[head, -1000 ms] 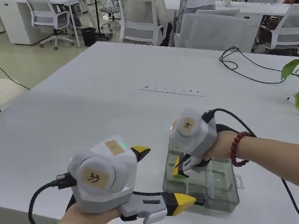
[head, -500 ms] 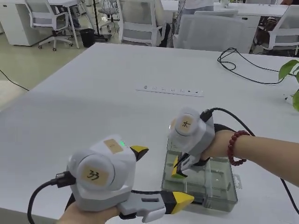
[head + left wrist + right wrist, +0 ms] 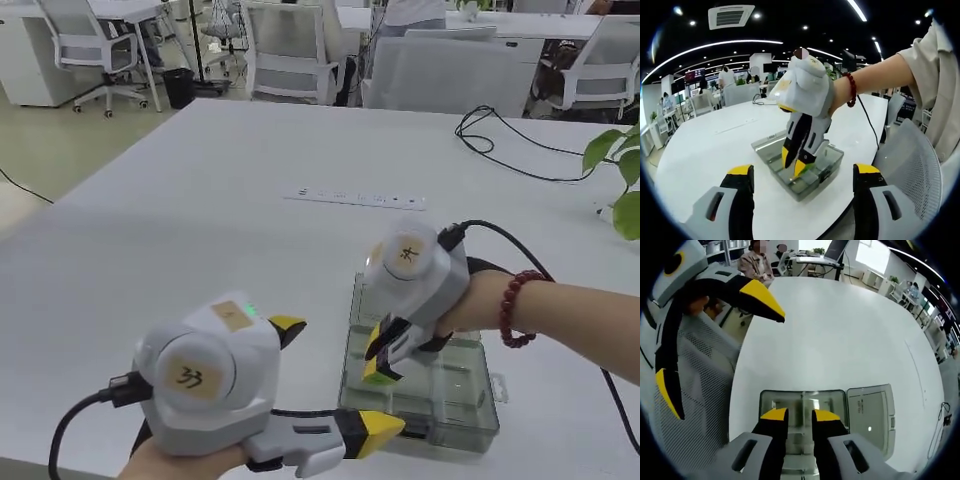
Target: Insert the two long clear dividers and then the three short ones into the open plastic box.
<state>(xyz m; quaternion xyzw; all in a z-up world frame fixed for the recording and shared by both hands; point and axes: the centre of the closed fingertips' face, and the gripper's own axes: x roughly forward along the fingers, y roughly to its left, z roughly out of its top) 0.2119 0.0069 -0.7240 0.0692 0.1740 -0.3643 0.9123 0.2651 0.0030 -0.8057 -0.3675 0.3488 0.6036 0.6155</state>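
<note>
Points the right gripper [image 3: 378,372] down into the clear rectangular plastic box [image 3: 465,395] on the white table [image 3: 200,200], jaws nearly together; cannot tell whether clenched on anything. Holds the left gripper [image 3: 335,378] just beside the box, released wide.

I record the left claw [image 3: 345,378] as light grey in the shell, with black jaws tipped yellow and a round tan label [image 3: 192,378] bearing dark handwritten figures. The right claw [image 3: 377,368] carries the same grey, black and yellow scheme. The plastic box [image 3: 455,405] is clear with a faint green tint. The table [image 3: 200,200] is plain white, unpatterned. The bead bracelet [image 3: 513,310] is dark red, the cable [image 3: 458,233] black, the leaves [image 3: 612,150] green.
</note>
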